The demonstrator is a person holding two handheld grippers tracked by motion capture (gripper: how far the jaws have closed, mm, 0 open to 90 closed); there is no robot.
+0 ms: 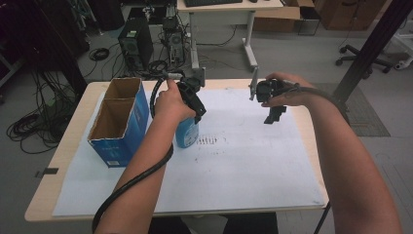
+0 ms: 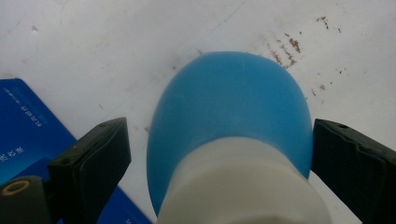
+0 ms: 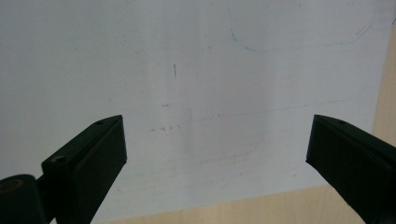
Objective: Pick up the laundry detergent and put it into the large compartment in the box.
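Left jaws: the left gripper (image 2: pixel 219 154) has its two jaws spread wide around a blue bottle (image 2: pixel 229 107) with a white neck; there is a gap on the left side, and the right jaw stands just beside the bottle wall. The jaws are released, not yet pressing.

Right jaws: the right gripper (image 3: pixel 215 154) is released too, jaws far apart, with nothing between them. Under it is bare white paper with faint pen lines.

Bottle place: in the high view the bottle (image 1: pixel 187 132) stands upright on the white sheet (image 1: pixel 243 165), just beside the blue carton (image 1: pixel 119 122), directly below the left gripper (image 1: pixel 192 97).

Carton: open at the top, with two compartments, both seem empty.

Right hand place: the right gripper (image 1: pixel 272 97) hovers above the far right part of the sheet, well apart from the bottle.

Step in hand, my judgement: closing on the bottle. To do it well, center the bottle between the jaws first, because now it sits nearer the right jaw. Grasp on the blue body below the shoulder, not the white neck, and close slowly so the round wall does not slip or tip toward the carton.

Count: one bottle, one carton, two compartments, one sheet, one bench (image 1: pixel 63 146), two grippers.
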